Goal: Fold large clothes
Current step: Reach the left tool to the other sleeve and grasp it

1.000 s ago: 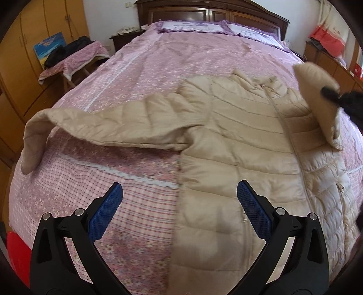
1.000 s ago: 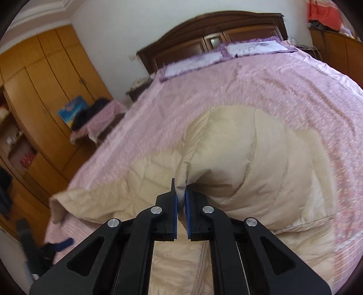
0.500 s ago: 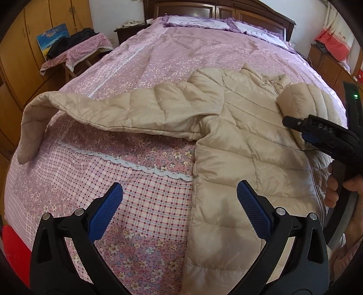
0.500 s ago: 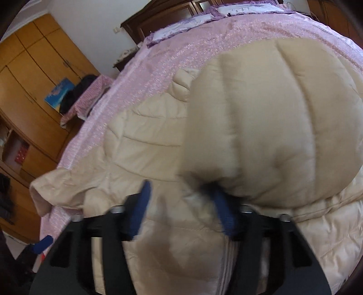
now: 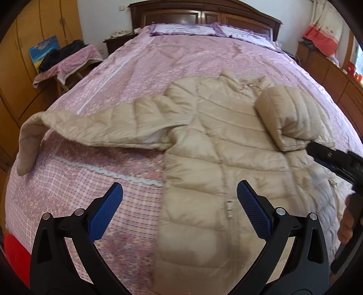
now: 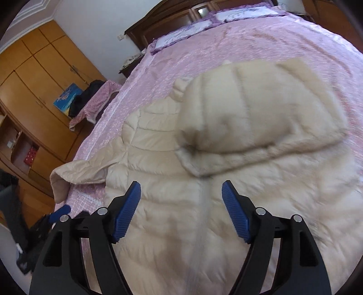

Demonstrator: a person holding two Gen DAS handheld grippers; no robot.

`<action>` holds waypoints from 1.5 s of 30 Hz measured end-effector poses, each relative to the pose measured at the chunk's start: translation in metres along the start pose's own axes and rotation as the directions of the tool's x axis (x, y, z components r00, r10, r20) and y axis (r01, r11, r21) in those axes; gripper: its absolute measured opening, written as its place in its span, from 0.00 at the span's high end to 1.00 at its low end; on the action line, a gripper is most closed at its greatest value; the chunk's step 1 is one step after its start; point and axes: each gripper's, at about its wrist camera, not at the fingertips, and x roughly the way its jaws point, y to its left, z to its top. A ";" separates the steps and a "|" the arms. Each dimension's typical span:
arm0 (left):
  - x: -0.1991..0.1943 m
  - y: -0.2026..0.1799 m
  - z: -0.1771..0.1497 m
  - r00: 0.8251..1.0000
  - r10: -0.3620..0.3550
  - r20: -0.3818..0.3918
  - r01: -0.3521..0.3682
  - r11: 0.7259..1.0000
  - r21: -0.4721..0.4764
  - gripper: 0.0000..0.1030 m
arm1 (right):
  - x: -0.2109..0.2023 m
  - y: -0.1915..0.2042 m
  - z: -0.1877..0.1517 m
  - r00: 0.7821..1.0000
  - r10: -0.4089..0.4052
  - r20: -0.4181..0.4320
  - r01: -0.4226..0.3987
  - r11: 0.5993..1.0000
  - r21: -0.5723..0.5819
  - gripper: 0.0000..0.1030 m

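Note:
A beige quilted jacket [image 5: 215, 163] lies front up on the pink bed [image 5: 158, 68]. Its right sleeve [image 5: 288, 115] is folded inward across the chest; the cuff rests near the zip. The other sleeve [image 5: 95, 122] stretches out left, with its cuff drooping over the bed's edge. My left gripper [image 5: 179, 204] hovers open above the jacket's lower left edge, holding nothing. My right gripper [image 6: 181, 204] is opening just short of the folded sleeve [image 6: 254, 113], nothing between its fingers. It also shows at the right edge of the left wrist view [image 5: 322, 154], with a hand on its handle.
Wooden wardrobes [image 6: 34, 74] line the left wall. A small table [image 5: 65, 65] draped in pink cloth, with dark clothes on it, stands beside the bed. Pillows [image 5: 186, 28] and a dark headboard [image 5: 204, 13] lie at the far end. A dresser [image 5: 329, 68] runs along the right.
My right gripper carried the sleeve cuff down onto the jacket's chest, let go of it and drew back with its jaws spreading. The left gripper stayed open, shifting slightly.

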 end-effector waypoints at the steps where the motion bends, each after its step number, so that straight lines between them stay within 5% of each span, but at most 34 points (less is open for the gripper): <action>1: -0.001 -0.006 0.001 1.000 -0.007 0.002 0.007 1.000 0.009 0.03 | -0.009 -0.004 -0.002 1.000 -0.012 0.017 0.012 1.000 -0.003 0.23; 6: -0.003 -0.041 0.009 0.999 -0.049 0.015 0.048 0.997 0.054 0.03 | -0.055 -0.027 -0.003 0.986 -0.125 0.113 0.126 0.992 -0.004 0.12; 13: -0.003 -0.102 0.024 0.991 -0.125 0.037 0.120 0.986 0.114 0.03 | -0.084 -0.069 -0.001 0.973 -0.213 0.088 0.203 0.973 0.112 0.10; 18: 0.004 -0.146 0.031 0.980 -0.196 0.038 0.188 0.971 0.148 0.03 | -0.096 -0.091 0.001 0.932 -0.339 0.127 0.321 0.937 0.140 0.07; 22: 0.010 -0.180 0.034 0.978 -0.202 0.046 0.190 0.963 0.192 0.03 | -0.094 -0.107 0.002 0.921 -0.361 0.143 0.335 0.925 0.178 0.07; 31: 0.036 -0.238 0.055 0.969 -0.242 0.051 0.221 0.940 0.259 0.12 | -0.091 -0.136 -0.001 0.943 -0.317 0.105 0.281 0.922 0.265 0.07; 37: 0.063 -0.267 0.064 0.980 -0.182 0.083 0.149 0.940 0.308 0.12 | -0.097 -0.155 -0.008 0.956 -0.284 0.078 0.245 0.915 0.320 0.07; 40: 0.067 -0.273 0.066 0.984 -0.134 0.116 0.092 0.944 0.317 0.31 | -0.101 -0.158 -0.009 0.951 -0.299 0.080 0.259 0.911 0.320 0.07; 42: 0.069 -0.274 0.065 0.983 -0.129 0.127 0.082 0.943 0.321 0.57 | -0.102 -0.160 -0.010 0.953 -0.292 0.081 0.251 0.911 0.328 0.07; 45: 0.068 -0.270 0.065 0.983 -0.134 0.125 0.088 0.944 0.317 0.84 | -0.101 -0.162 -0.011 0.953 -0.293 0.080 0.251 0.909 0.332 0.07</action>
